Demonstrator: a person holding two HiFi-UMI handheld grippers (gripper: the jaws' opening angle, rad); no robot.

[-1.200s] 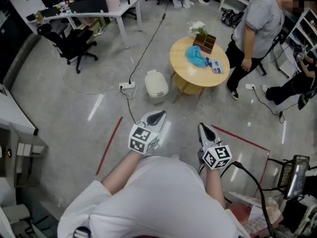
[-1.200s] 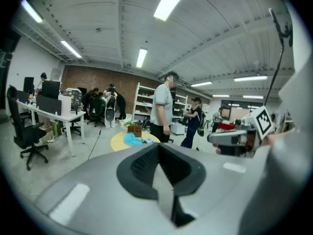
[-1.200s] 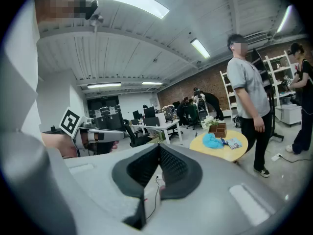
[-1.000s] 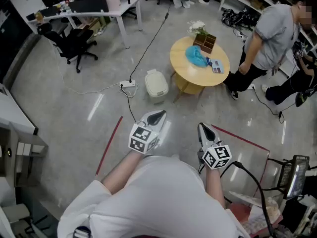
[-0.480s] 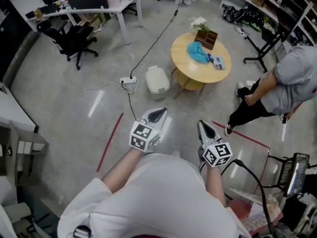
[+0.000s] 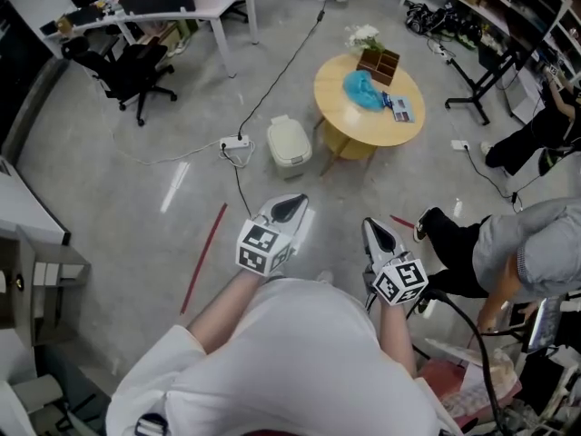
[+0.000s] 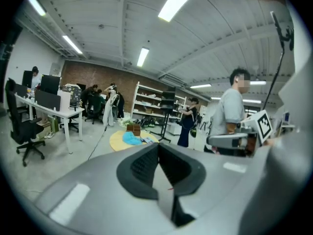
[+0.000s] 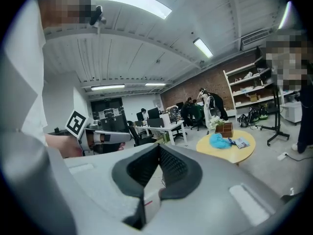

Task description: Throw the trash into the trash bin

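Left claw (image 6: 289, 209) is clenched with nothing in it. Its own view shows the two dark pads meeting along one seam. It hangs low in front of the wearer's chest, pointing out across the floor (image 6: 136, 198). Straight ahead of it, well apart, the trash bin (image 6: 289, 146) stands on the floor with its pale lid down, just beside the left edge of the round bench (image 6: 349, 125).

On that bench, near the middle, lies the likely trash, a crumpled blue wad (image 6: 363, 90). A wooden box (image 6: 378, 63) of flowers sits just behind it and a small booklet (image 6: 398, 110) just to its right. The wad is a little longer than wide, its length running from far-left to near-right in the head view.

Right claw (image 6: 377, 234) is likewise clenched and empty, pads together. It is held beside the left one and aimed almost straight at the wad.

Both claws are well short of the bench, so neither can reach the wad from here. Judged by line rather than closeness, the right one looks better placed for the pick. The bin sits to the left of the wad, on the left claw's side.

Further right, another person (image 6: 522, 252) bends over near the way to the bench, which may call for a slight detour.
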